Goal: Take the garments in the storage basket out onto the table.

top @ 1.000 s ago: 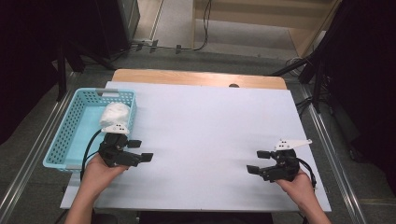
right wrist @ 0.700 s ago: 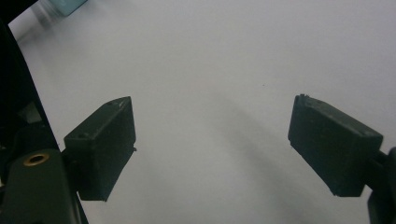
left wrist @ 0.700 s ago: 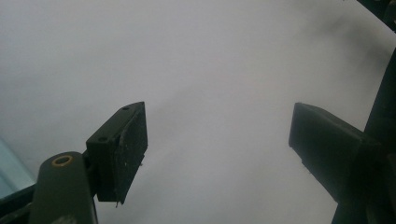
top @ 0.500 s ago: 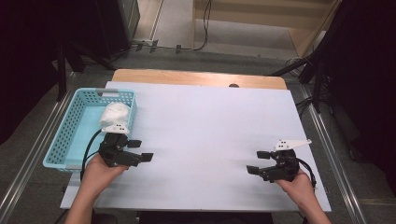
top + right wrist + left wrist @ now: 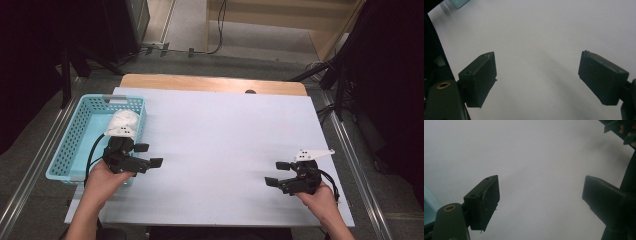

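One light-blue basket (image 5: 75,145) sits at the left edge of the white table (image 5: 225,135) and holds one white crumpled bundle (image 5: 122,122) at its right wall — just beyond the left tongs (image 5: 149,155), which hover beside the basket, released and empty. The right tongs (image 5: 278,173) — well apart from the basket, near the table's right edge — are also spread with nothing between them.
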